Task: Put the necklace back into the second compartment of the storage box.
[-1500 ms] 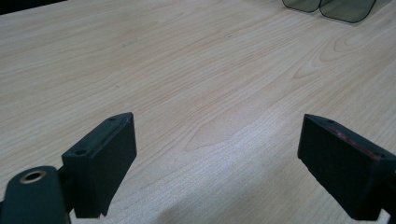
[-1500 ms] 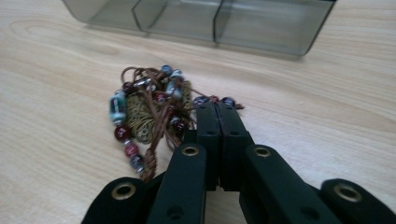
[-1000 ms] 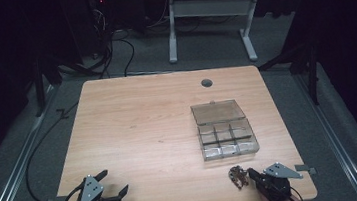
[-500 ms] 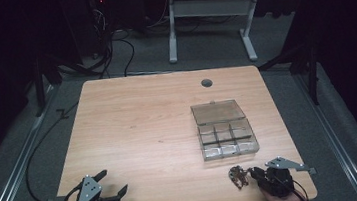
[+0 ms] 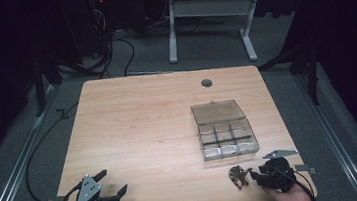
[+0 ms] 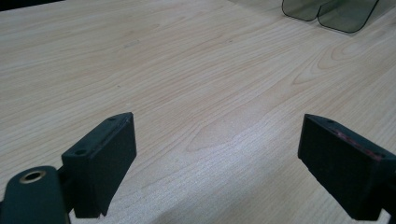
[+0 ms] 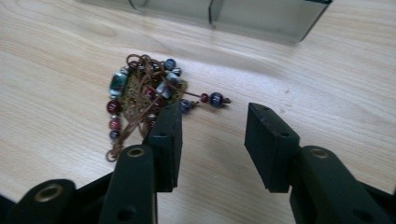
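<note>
A tangle of beaded jewelry (image 5: pixel 238 176) on brown cord lies on the wooden table (image 5: pixel 149 128) near its front right edge. In the right gripper view the beaded jewelry (image 7: pixel 144 91) sits just left of and beyond the left jaw. My right gripper (image 5: pixel 251 175) points at it; the right gripper (image 7: pixel 212 116) has just been opening its jaws, and bare wood shows between them. My left gripper (image 5: pixel 114 181) rests at the front left, and the left gripper (image 6: pixel 215 135) stands wide open over bare table.
A clear plastic compartment box (image 5: pixel 224 128) with its lid folded back stands right of centre, just beyond the jewelry; its wall (image 7: pixel 243 16) is close ahead of the right gripper. A round cable hole (image 5: pixel 207 83) sits at the table's far edge.
The right gripper has lifted slightly and drawn back a little from the beads. The jewelry, the box and the left gripper keep their places.
</note>
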`<state>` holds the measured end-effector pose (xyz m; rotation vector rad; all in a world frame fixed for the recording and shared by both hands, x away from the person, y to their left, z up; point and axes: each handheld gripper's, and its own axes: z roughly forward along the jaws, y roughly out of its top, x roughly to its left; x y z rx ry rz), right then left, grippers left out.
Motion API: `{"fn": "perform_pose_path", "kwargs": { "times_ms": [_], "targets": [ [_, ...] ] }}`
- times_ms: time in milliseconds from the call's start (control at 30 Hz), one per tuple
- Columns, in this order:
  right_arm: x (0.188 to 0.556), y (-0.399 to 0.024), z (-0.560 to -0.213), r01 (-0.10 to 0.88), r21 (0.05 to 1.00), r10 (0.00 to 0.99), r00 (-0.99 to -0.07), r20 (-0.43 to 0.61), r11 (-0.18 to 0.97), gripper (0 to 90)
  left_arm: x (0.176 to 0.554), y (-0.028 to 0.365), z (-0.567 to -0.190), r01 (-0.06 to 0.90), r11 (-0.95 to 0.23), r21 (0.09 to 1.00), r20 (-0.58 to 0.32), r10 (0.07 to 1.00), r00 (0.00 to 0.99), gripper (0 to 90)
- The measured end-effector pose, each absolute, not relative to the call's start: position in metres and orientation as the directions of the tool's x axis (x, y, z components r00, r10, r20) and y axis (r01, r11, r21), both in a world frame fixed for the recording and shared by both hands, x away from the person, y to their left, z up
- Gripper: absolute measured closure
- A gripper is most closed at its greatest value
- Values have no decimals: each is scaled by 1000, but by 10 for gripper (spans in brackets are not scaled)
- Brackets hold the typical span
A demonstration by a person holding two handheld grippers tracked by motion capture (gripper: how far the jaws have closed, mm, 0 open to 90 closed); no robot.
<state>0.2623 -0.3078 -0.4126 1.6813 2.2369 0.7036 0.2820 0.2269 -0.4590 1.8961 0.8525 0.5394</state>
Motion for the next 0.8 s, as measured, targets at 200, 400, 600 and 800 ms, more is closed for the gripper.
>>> {"fn": "perform_pose_path", "kwargs": {
  "times_ms": [200,400,600,800],
  "targets": [
    [267,-303,-406,850,477,948,-304,97,224,538,282,226,-459,330,-304,893,12,751,660,120],
    [273,-298,-397,868,436,943,-312,113,235,480,282,226,-459,330,-307,893,14,751,660,120],
    [276,-291,-389,862,434,931,-344,120,263,326,282,226,-459,330,-305,893,12,751,661,120],
    [279,-282,-392,857,423,922,-370,111,293,265,282,226,-459,328,-307,893,15,750,662,120]
  ]
}}
